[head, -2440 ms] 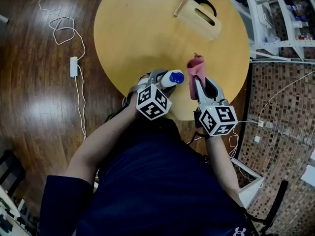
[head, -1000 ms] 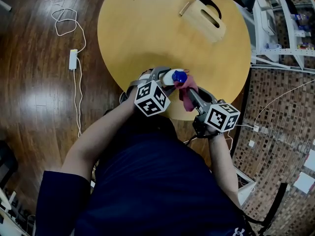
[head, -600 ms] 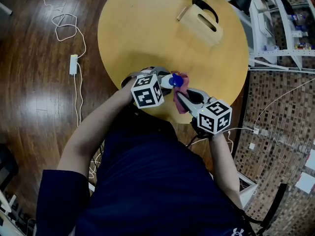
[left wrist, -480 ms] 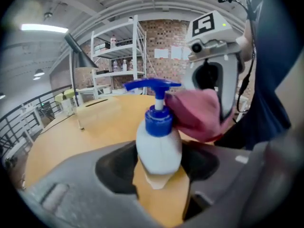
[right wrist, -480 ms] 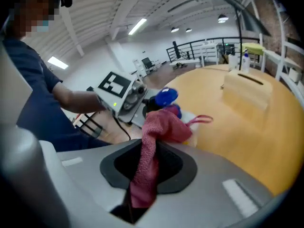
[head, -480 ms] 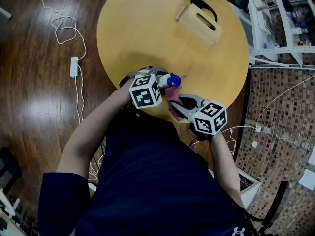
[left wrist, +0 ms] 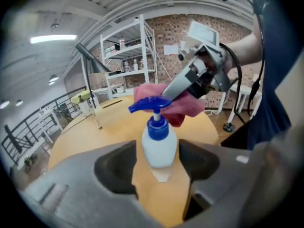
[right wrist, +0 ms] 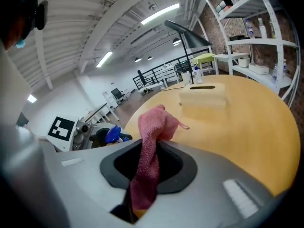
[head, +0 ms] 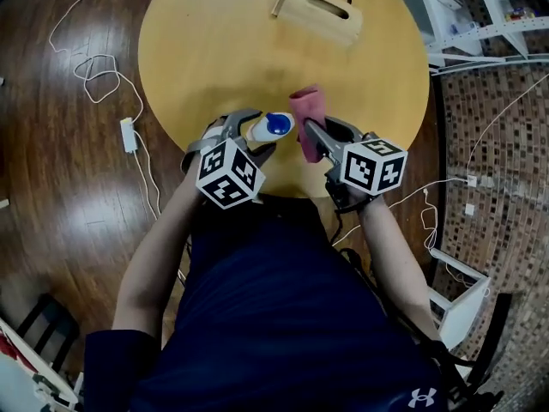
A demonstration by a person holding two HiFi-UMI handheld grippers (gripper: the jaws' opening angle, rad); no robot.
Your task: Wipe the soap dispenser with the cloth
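Cloth [head: 306,112] now lifted off dispenser [left wrist: 159,146]; half second back it was rubbing the pump. Right gripper [right wrist: 147,167] clamped on cloth. Left gripper [head: 256,136] jaws just eased apart, dispenser loose between them at near edge of table [head: 223,50]. I read wipe pass as finished.

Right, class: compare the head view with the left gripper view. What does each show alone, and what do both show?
Only the head view shows the power strip and white cable on the floor. Only the left gripper view shows the ceiling light and the brick wall. Both show the soap dispenser, the round table, and the pink cloth clamped in the right gripper.
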